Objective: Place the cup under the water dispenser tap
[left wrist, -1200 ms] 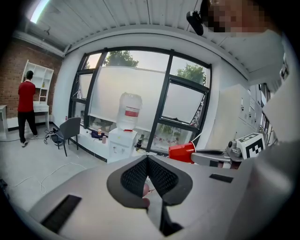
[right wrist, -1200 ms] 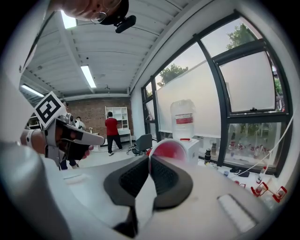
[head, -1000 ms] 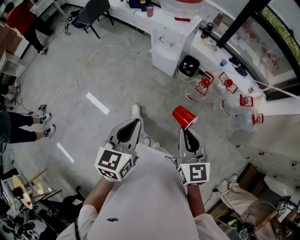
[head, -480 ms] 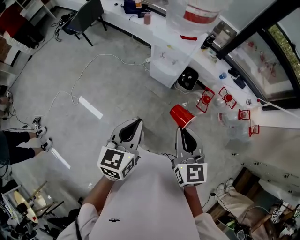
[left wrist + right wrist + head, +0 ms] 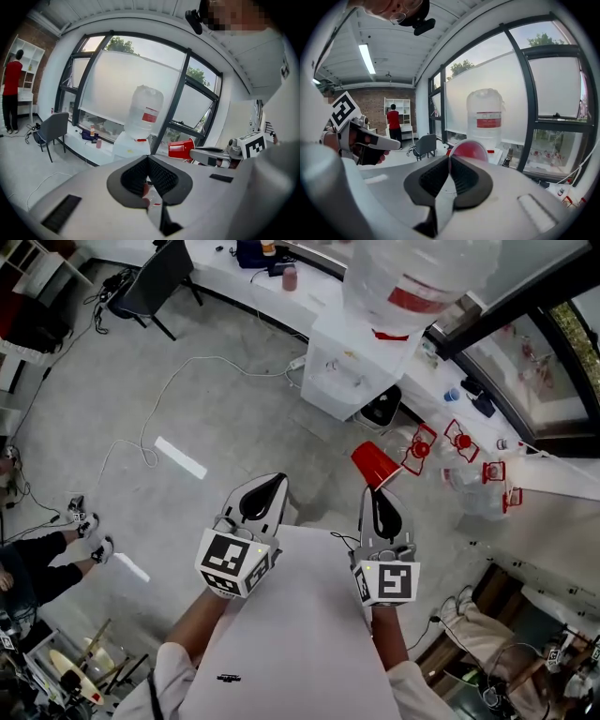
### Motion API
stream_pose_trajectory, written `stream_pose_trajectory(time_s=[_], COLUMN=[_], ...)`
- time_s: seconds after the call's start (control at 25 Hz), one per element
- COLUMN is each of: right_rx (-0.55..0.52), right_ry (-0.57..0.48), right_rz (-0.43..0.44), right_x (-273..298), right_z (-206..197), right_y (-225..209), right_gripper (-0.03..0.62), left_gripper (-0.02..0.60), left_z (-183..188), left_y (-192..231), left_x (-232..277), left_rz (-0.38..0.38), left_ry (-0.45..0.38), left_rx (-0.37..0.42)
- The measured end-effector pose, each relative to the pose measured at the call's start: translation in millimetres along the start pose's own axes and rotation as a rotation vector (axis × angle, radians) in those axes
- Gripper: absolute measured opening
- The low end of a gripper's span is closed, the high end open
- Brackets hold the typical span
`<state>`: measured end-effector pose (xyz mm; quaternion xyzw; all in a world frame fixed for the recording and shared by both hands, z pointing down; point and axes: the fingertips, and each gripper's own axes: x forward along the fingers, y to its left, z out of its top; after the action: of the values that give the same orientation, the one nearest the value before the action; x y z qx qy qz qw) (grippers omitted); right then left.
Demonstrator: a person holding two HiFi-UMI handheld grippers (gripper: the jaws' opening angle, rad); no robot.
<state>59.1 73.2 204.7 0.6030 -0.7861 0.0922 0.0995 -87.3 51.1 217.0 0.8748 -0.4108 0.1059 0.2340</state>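
Observation:
The red plastic cup (image 5: 373,463) is pinched by its rim in my right gripper (image 5: 377,493), which is shut on it. In the right gripper view the cup's mouth (image 5: 468,151) shows just beyond the jaws, with the dispenser's big clear bottle (image 5: 485,117) behind it. The white water dispenser (image 5: 352,371) stands ahead by the window, its bottle (image 5: 417,287) on top. The taps are too small to make out. My left gripper (image 5: 270,486) hangs beside the right one, shut and holding nothing. The left gripper view shows the cup (image 5: 181,148) at right and the dispenser (image 5: 129,145) ahead.
A black bin (image 5: 380,409) sits at the dispenser's right foot. Empty bottles with red handles (image 5: 450,451) lie on the floor beyond it. A white cable (image 5: 178,381) snakes over the grey floor, a chair (image 5: 155,273) stands far left, and a person's legs (image 5: 47,554) are at the left.
Both grippers have travelled toward the dispenser, which now looms closer and larger at the top of the head view. The cup stays in the right gripper.

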Motion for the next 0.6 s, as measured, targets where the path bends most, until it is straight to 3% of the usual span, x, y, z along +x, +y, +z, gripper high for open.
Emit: stream_pose_trajectory(time_s=[0.28,0.6], right_rx=[-0.095,-0.087], right_ry=[0.051,0.07], right_rz=[0.021,0.064], right_x=[32,43], right_z=[3,-1], right_y=[-11,-31], right_gripper=[0.026,0.026], left_gripper=[0.006,0.006], left_z=[10,12], left_y=[9,0], left_x=[27,49], left_rz=[0.014,0.04], left_ry=[0.03,0.053], left_rx=[-0.004,-0.008])
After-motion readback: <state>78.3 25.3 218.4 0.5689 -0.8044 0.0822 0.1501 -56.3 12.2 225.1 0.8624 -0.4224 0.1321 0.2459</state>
